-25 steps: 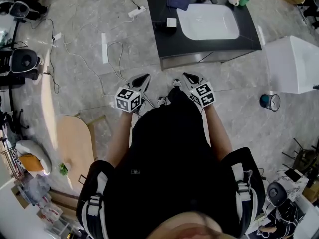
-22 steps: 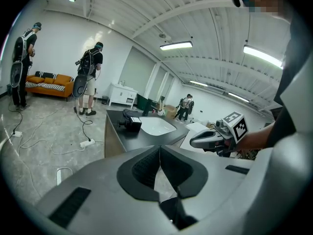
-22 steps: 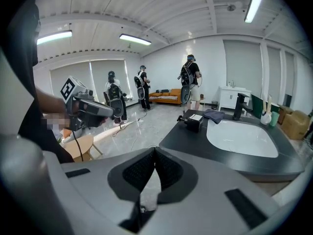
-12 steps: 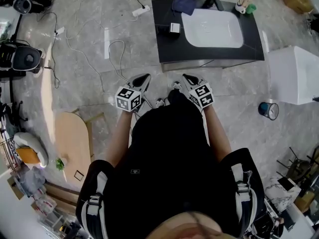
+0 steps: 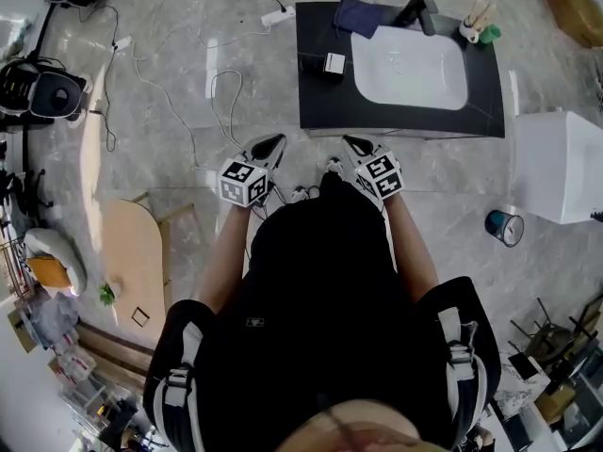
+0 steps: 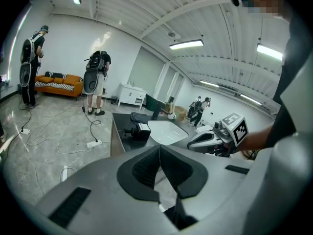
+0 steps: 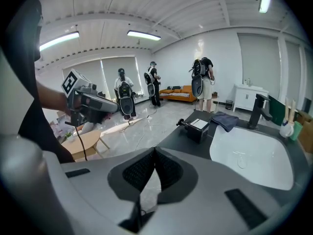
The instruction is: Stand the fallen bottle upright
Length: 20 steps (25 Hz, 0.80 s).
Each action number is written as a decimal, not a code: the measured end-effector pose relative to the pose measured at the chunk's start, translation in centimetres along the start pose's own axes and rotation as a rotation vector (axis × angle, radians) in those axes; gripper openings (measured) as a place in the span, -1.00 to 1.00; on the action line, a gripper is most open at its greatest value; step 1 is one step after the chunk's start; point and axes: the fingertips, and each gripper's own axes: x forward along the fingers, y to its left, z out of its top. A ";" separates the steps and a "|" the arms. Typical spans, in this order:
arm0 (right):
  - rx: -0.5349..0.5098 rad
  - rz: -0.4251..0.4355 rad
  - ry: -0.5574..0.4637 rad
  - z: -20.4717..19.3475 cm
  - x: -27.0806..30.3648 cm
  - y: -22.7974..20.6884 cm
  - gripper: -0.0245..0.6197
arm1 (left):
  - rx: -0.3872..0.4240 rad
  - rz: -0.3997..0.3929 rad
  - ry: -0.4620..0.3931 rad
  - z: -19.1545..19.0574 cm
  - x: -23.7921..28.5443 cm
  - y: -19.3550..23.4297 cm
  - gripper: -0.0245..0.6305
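Two handheld tools are held side by side in front of a person's black top point(image 5: 320, 290), above the grey marble floor point(image 5: 170, 83). The left tool point(image 5: 268, 146) is closed: in its own view the black ribbed pads point(image 6: 145, 168) are pressed together with nothing between them. The right tool point(image 5: 358, 145) is closed and empty in the same way, its pads point(image 7: 139, 170) meeting along one line. Both tools are pointed towards a black rectangular tabletop point(image 5: 320, 102) just ahead of them and are not in contact with it.

A white oval sink basin point(image 5: 410, 69) is set into the tabletop. A black faucet point(image 5: 419, 9) is mounted behind the basin, and a folded dark blue cloth point(image 5: 361, 15) is laid beside the faucet at the back. A small black box with a white label point(image 5: 330, 64) is placed left of the basin. At the far right corner a white cup holding sticks point(image 5: 468, 32) is seen, with a small green thing point(image 5: 489, 34) touching or just beside it. Whether that green thing is the fallen bottle cannot be told; it is too small. A teal round can point(image 5: 504, 227) is seen on the floor, well to the right of the tools.
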 end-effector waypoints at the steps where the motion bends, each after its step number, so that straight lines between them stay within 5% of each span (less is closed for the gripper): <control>1: -0.002 0.009 0.002 -0.1 0.2 -0.4 -0.74 | -0.002 0.007 0.002 0.2 0.3 0.0 -0.88; 20: -0.042 0.134 0.022 -0.5 1.4 -5.7 -0.74 | -0.023 0.088 0.014 2.2 5.8 -0.5 -0.88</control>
